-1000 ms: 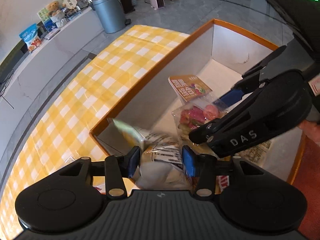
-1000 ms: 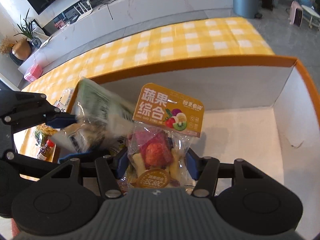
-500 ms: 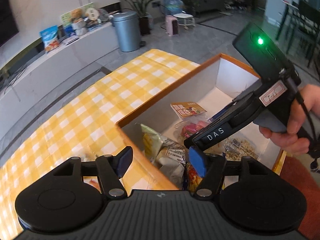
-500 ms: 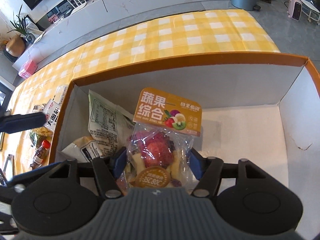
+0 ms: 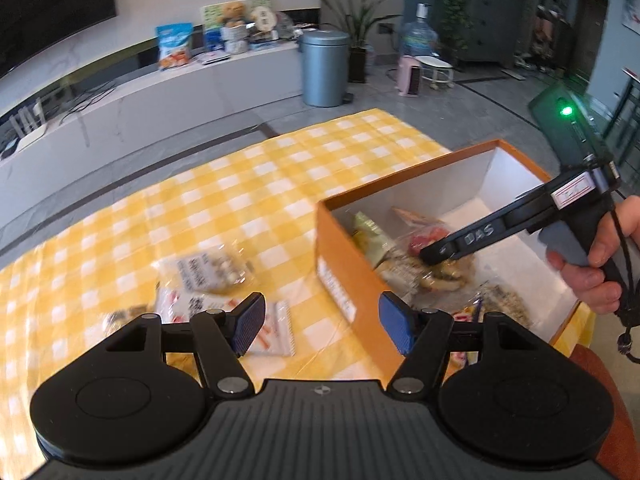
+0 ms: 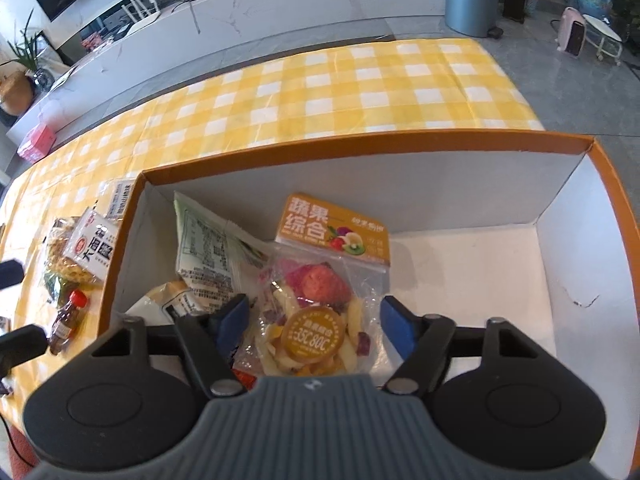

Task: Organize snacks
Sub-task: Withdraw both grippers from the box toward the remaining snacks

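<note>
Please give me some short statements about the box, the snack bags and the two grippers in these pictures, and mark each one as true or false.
1. The fruit and vegetable chip bag lies inside the orange box. True.
2. The left gripper is shut on a snack bag. False: its jaws are open with nothing between them, and they have just been opening.
3. Some snacks are outside the box on the checked tablecloth. True: for example the small red-capped bottle.
4. The right gripper hangs over the bare tablecloth. False: it is over the box, with the chip bag between its open pads.
5. The box is full to its rim. False: its right part shows bare white floor.
</note>
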Tool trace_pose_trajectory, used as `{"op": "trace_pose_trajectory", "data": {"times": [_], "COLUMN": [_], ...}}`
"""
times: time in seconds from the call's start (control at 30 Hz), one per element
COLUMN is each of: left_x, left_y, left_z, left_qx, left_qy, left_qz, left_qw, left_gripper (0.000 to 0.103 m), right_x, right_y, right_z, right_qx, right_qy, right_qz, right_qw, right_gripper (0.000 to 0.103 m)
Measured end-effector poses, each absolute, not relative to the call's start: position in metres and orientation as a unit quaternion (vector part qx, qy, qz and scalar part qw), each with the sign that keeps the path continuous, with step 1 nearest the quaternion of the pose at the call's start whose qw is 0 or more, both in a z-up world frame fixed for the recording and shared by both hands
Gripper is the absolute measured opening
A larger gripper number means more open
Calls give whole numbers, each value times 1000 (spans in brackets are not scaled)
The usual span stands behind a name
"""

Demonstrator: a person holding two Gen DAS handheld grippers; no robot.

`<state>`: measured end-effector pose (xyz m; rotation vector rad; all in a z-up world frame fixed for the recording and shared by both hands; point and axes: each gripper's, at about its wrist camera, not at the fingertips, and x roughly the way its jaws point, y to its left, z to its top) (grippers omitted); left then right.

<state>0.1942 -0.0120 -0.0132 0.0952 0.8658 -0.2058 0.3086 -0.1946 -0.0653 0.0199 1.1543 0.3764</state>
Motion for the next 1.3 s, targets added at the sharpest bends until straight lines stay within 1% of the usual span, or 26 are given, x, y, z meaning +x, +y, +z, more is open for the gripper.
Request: {"op": "trace_pose_trajectory", "data": {"times": [0.1,0.3,0.47,0.63,0.67,0.73,0.87,1.1,1.2,1.3], "left_x": [189,180,172,161,158,152,133,89,71,55], "left_y": [-1,15,21,28,29,32,35,50,58,67], "left_z": [-18,-25,-22,-20,-19,-18,-12,-4,-5,-11], "left_qx": [27,3,-4,-9,-10,-13,-18,-25,-26,-23], "left_qy": [423,435,432,429,429,429,414,365,348,342], "left_qz": [-86,-69,-71,-64,-63,-65,-76,-46,-20,1], "left_qw": [902,898,899,901,901,901,907,930,937,939], "left_gripper": [77,77,77,77,77,77,77,77,77,77], "right_x": [306,298,295,290,288,282,259,191,160,130], "right_y": [-191,-169,-162,-163,-161,-158,-151,-131,-124,-114], "right_z": [-66,-74,-80,-71,-68,-60,-35,12,16,12], "right_qx": [0,-63,-76,-70,-73,-88,-113,-108,-84,-48], "right_qy": [535,528,541,544,541,531,488,355,312,301], "right_qz": [177,179,187,179,178,170,172,198,216,230], "right_qw": [826,828,817,817,819,825,848,907,921,924], "right_gripper": [61,60,59,62,65,66,71,71,71,71]}}
